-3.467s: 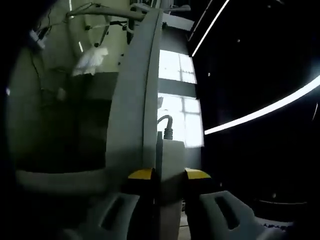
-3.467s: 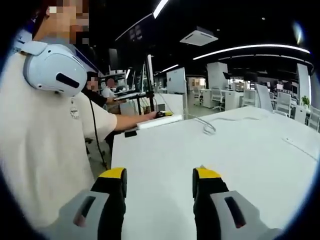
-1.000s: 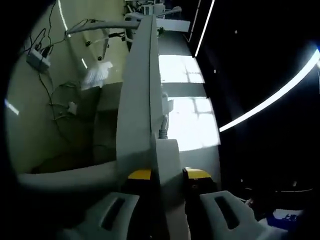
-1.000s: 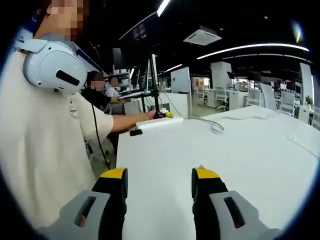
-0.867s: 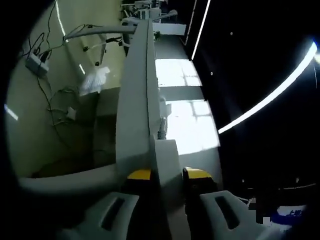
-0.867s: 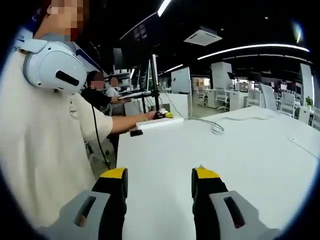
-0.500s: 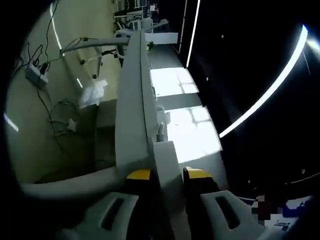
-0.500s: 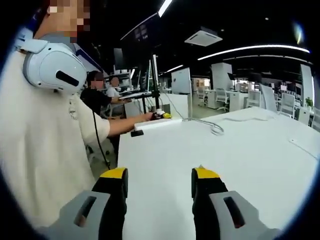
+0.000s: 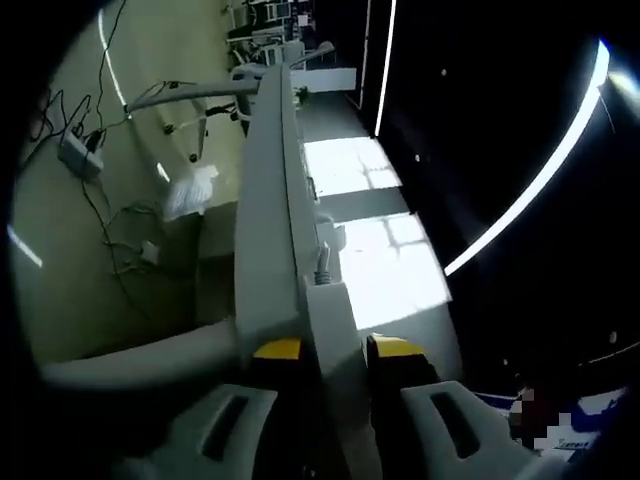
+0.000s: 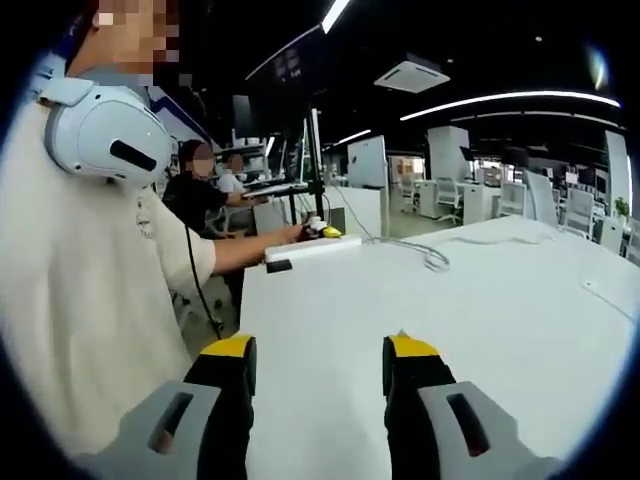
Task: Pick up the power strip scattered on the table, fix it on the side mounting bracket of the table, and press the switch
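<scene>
At the desk's far left edge, strip was going onto the bracket

The left claw was clamped on the power strip, pressed along the desk edge; the bracket itself was hard to make out. The right claw hung open, empty, over the desktop. Looked like mounting was underway, switch not pressed yet.

Left tool clamped closed; right tool spread apart.

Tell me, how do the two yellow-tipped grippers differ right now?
The left gripper is clamped on the white power strip; the right gripper is open and holds nothing. The left one works at the table's edge, while the right hovers above the white tabletop. Both share grey jaws with yellow tips.
</scene>
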`<state>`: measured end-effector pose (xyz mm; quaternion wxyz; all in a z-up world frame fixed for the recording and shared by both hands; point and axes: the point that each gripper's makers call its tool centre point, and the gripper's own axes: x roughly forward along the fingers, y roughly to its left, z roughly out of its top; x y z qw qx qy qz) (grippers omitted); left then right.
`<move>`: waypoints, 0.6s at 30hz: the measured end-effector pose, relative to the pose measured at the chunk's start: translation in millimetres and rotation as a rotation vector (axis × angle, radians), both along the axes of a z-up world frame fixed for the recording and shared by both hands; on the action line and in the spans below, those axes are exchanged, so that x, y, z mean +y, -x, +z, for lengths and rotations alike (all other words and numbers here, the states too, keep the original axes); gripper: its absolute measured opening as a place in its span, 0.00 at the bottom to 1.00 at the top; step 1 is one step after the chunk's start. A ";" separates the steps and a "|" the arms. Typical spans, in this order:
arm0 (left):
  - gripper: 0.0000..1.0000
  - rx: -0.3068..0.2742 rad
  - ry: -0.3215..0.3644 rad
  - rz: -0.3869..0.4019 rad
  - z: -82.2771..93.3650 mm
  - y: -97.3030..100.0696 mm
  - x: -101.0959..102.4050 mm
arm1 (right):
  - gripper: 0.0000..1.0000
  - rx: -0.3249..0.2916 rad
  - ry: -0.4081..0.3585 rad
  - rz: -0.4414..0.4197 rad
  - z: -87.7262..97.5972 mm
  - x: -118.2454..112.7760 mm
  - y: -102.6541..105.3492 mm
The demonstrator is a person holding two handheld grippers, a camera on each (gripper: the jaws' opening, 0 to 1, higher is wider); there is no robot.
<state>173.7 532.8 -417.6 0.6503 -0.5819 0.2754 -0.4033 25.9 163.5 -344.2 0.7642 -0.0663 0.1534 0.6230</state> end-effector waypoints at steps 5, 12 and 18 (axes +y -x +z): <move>0.26 -0.002 -0.013 -0.005 -2.0 2.9 7.0 | 0.47 -0.004 -0.003 0.004 2.2 1.3 1.0; 0.26 -0.013 -0.028 0.005 2.2 16.8 -3.9 | 0.47 -0.006 -0.002 0.011 1.3 4.2 3.5; 0.26 -0.010 -0.036 -0.005 -0.7 25.7 1.1 | 0.46 -0.005 -0.006 0.013 0.7 5.3 4.2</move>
